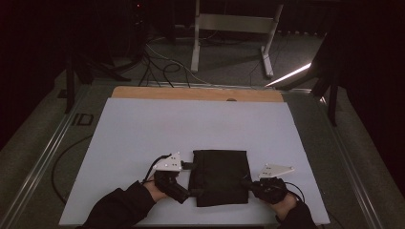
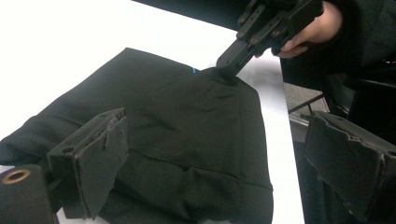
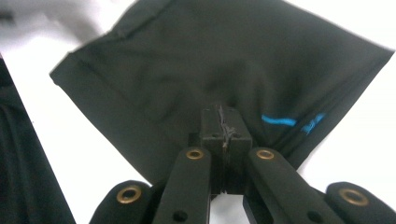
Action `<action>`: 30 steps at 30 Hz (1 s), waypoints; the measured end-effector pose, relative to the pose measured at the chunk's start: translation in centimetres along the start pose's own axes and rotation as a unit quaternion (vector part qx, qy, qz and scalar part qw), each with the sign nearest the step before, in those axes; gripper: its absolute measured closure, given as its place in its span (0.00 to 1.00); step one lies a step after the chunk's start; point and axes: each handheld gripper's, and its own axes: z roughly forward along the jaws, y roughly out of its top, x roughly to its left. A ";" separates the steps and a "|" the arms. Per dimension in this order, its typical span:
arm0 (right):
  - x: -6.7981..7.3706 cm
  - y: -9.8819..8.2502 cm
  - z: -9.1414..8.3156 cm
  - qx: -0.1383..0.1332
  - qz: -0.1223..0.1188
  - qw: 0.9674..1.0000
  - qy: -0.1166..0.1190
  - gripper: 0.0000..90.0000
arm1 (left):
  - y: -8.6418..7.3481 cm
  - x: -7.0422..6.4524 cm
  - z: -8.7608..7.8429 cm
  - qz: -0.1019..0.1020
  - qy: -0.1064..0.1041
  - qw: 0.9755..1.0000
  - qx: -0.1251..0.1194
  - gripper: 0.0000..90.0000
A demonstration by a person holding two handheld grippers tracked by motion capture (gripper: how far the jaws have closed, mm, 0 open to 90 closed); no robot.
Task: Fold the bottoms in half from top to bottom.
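We find a folded black garment (image 1: 220, 176) lying flat on the white counter (image 1: 143, 133), directly between the two claws. In the high view the left claw (image 1: 191, 179) sits at the garment's left edge and the right claw (image 1: 248, 183) at its right edge, each held by a hand in a dark sleeve.

Right claw: the right gripper view (image 3: 225, 128) shows both jaws pressed together, with a pinch of the black fabric (image 3: 210, 60) caught between them. The cloth rises in a small peak at the grip point. A short blue mark (image 3: 279, 121) on the fabric lies just beside the jaws, on their right in that view.

Left claw: the left gripper view (image 2: 233, 154) shows its jaws standing wide apart. The garment (image 2: 187, 130) lies between and ahead of them; the left jaw is close against the cloth, the right jaw is well clear of it. We cannot tell whether the left jaw touches the fabric. Farther ahead of this claw, the right claw (image 2: 228, 63) is seen nipping the far corner of the garment.
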 end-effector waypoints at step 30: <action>1.0 -0.5 -0.8 -0.005 0.004 1.000 0.011 0.94 | -0.2 0.3 -0.1 -0.004 0.008 1.000 0.000 0.07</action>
